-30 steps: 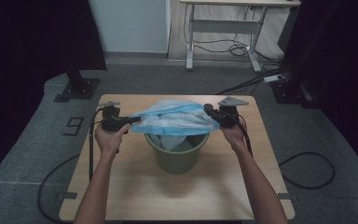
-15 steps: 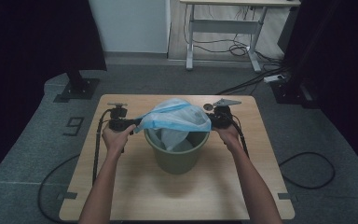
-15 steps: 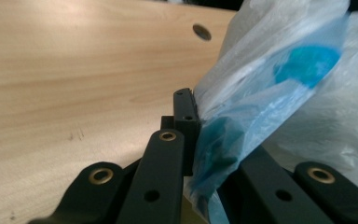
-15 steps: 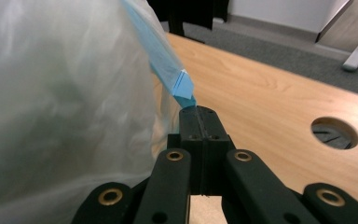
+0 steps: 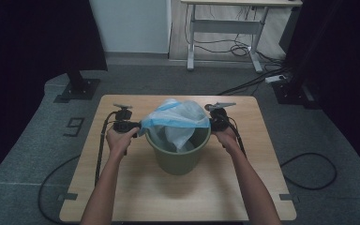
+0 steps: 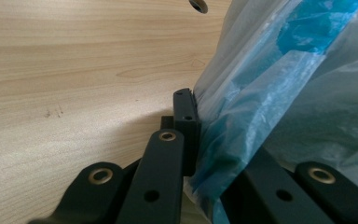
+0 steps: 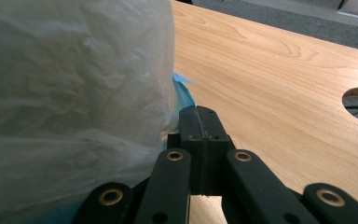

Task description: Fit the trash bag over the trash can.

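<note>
High view: we stand at the near edge of the pale wooden table (image 5: 122,187) with a round olive-green plastic bucket (image 5: 180,157) at its middle. A thin translucent plastic bag with a blue rim band (image 5: 178,121) is stretched over the bucket's mouth, its body sagging down inside and its upper part puffed above the rim.

Our left gripper (image 5: 132,125) sits just beside the bucket's left rim, and our right gripper (image 5: 214,123) just beside its right rim, each pinching one end of the bag's blue band.

Left gripper view shows the bag (image 6: 279,93) caught between our black jaws, clamped tight on the film, with bare table wood (image 6: 65,70) to the side.

Right gripper view shows our jaws pressed together with almost no gap; the bag (image 7: 70,93) bulges against them, a blue edge running in toward the pads.
</note>
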Tool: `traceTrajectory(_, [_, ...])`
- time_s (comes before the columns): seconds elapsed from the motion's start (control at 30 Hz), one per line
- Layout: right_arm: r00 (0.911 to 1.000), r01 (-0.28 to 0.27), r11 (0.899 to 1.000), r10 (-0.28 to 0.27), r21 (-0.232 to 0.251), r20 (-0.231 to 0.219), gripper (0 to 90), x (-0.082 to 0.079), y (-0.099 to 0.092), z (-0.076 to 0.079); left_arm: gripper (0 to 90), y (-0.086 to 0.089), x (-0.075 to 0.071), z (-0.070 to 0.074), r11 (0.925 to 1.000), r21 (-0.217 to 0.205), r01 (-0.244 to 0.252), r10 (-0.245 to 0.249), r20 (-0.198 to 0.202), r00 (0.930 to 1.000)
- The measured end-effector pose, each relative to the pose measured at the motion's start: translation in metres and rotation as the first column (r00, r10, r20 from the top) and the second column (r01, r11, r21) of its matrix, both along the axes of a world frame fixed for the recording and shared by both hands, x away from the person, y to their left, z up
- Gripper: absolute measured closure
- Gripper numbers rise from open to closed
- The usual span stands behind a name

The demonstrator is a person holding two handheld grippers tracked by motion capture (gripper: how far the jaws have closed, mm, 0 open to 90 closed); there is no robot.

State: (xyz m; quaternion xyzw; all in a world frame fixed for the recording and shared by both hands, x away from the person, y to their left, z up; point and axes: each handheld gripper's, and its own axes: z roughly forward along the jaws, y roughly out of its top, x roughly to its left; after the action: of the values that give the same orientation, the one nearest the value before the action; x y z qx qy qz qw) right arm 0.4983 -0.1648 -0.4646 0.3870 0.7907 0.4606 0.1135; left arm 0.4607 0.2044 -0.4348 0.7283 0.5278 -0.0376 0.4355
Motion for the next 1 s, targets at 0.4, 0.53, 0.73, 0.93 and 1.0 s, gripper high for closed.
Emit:
traceTrajectory(0.4, [0.982, 0.166, 0.983, -0.172, 0.077, 0.079, 63.4, -0.01, -0.027, 0.009, 88.9, 0.01, -0.005, 0.001, 0.9995, -0.001, -0.032, 0.032, 0.052, 0.9981])
traceTrajectory(0.53, [0.9649, 0.214, 0.966, -0.233, 0.147, 0.122, 59.6, -0.023, -0.049, 0.028, 88.9, 0.014, -0.009, 0.004, 0.9993, 0.0, -0.039, 0.039, 0.075, 0.9964])
traceTrajectory(0.73, [0.9671, 0.15, 0.972, -0.182, 0.18, 0.177, 53.7, -0.054, -0.056, 0.056, 88.9, 0.014, -0.014, 0.008, 0.9994, -0.005, -0.034, 0.035, 0.092, 0.9951])
traceTrajectory(0.93, [0.9704, 0.058, 0.981, -0.099, 0.185, 0.22, 48.7, -0.085, -0.05, 0.078, 88.9, 0.012, -0.018, 0.013, 0.9996, -0.003, -0.027, 0.027, 0.106, 0.994])
traceTrajectory(1.0, [0.971, 0.033, 0.984, -0.073, 0.173, 0.228, 46.3, -0.091, -0.045, 0.082, 88.9, 0.011, -0.019, 0.015, 0.9997, -0.003, -0.025, 0.025, 0.11, 0.9936])
